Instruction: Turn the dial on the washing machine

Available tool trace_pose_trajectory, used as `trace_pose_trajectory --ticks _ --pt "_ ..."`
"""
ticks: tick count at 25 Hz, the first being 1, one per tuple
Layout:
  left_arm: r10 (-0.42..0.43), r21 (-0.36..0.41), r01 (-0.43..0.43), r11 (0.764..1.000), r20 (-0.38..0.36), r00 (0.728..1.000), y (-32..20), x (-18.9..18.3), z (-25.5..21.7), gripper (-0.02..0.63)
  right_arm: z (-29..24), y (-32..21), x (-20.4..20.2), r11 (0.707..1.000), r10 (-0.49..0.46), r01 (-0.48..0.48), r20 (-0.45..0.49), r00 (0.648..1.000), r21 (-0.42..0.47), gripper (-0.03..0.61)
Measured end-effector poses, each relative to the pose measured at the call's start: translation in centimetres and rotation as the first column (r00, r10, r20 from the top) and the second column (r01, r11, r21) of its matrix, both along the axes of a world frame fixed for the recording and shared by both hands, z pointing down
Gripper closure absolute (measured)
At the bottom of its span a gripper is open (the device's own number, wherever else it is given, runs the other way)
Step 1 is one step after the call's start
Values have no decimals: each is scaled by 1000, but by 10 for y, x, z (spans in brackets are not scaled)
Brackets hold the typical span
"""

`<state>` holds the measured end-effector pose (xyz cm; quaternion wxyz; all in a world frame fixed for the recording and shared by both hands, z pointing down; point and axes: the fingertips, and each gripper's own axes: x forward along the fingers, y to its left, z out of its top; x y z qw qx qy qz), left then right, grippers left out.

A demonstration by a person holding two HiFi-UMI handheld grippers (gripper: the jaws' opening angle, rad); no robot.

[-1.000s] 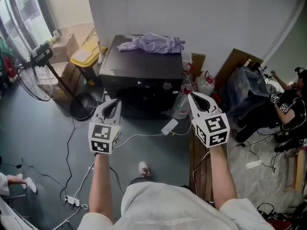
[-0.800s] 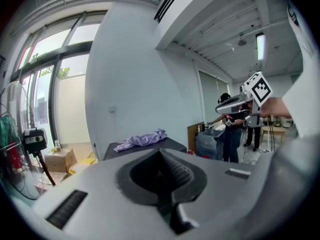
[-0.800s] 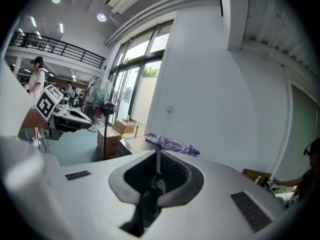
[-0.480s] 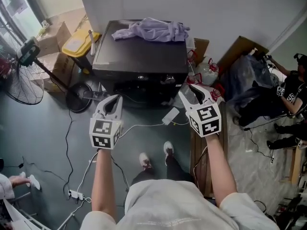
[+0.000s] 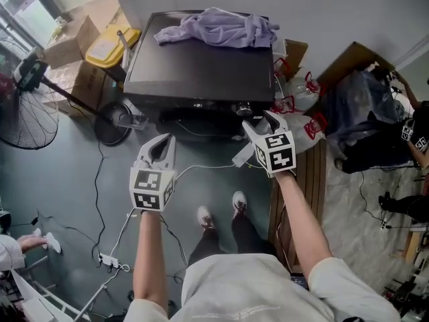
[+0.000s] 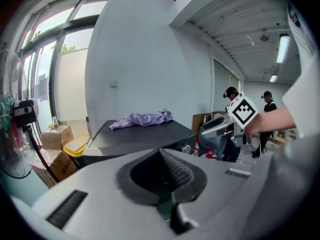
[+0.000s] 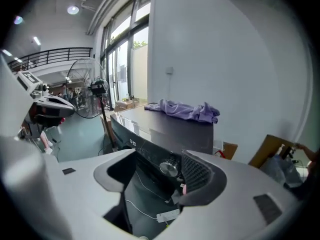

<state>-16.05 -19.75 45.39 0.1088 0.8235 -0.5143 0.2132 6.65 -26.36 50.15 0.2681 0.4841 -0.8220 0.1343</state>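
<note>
Dial [image 7: 169,167] is seen on the dark front panel of the washing machine [image 5: 201,66], toward the panel's right end and just below the edge of the machine's top; it is round, silvery and untouched. The right hand-held gripper [image 5: 263,121] is held just in front of that end of the machine, and its jaws are spread and opening. In the right gripper view the dial is framed between them, but neither pad is pressed on it and nothing is gripped. The left hand-held gripper [image 5: 163,141] is held farther back from the machine's front than the right one, opposite its left half, with its jaws pressed together at the tips and nothing pinched between them. A crumpled lilac cloth [image 5: 218,27] is laid on the machine's flat top, at the back edge near the wall. To the machine's left a yellow-lidded bin [image 5: 107,45] is stood just beside it, with cardboard boxes [image 5: 67,35] beyond and a standing fan [image 5: 23,106] farther out. On the floor before the machine a white cable [image 5: 201,168] is trailed, and a slatted wooden board [image 5: 301,186] is laid before its right corner.
</note>
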Motion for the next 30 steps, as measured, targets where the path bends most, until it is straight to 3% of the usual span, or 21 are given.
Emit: trace_pose_trajectory --ticks 9,15,20,30 --pt "-18 -78 19 997 15 1000 -14 6 41 598 77 -35 0 981 116 -99 96 989 -168 270" --pt "-28 -79 29 996 7 1000 -24 12 59 598 108 -52 -2 972 168 -148 101 981 -184 259" --pt "-36 -62 36 997 -3 999 -30 12 67 598 125 -64 5 927 321 -266 194 927 -263 259" --pt "-33 -45 33 998 -5 999 -37 17 71 598 144 -67 8 882 404 -292 273 873 -369 262"
